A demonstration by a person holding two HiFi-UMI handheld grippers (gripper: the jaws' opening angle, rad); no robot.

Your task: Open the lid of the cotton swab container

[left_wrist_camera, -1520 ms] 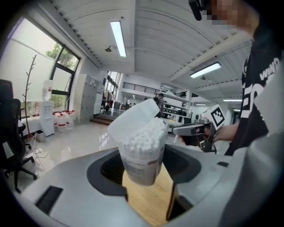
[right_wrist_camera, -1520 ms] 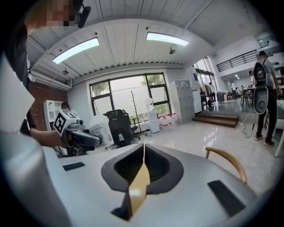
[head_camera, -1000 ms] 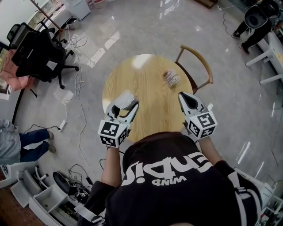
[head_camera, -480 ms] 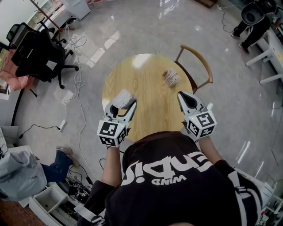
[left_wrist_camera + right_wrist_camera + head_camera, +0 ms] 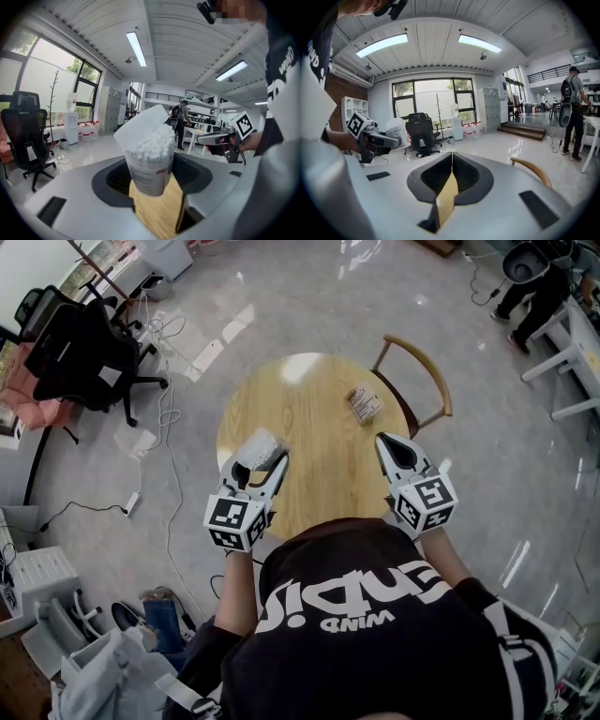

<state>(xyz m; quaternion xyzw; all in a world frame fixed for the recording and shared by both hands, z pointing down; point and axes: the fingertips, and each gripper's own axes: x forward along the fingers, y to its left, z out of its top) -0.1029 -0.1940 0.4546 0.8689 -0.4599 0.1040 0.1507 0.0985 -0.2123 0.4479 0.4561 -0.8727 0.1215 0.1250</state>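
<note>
The cotton swab container (image 5: 149, 161), its lid (image 5: 140, 125) flipped up and the swabs showing, was clamped in the left gripper's (image 5: 265, 457) jaws over the round wooden surface (image 5: 319, 418). The right gripper (image 5: 384, 441) hovered well apart, jaws closed on nothing. A small packet (image 5: 364, 405) lay farther off.

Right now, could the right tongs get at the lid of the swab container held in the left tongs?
Probably yes. The right tongs are shut and empty, and only table top lies between them and the left tongs. The lid stands up, open, above the container, clear of the jaws.
</note>
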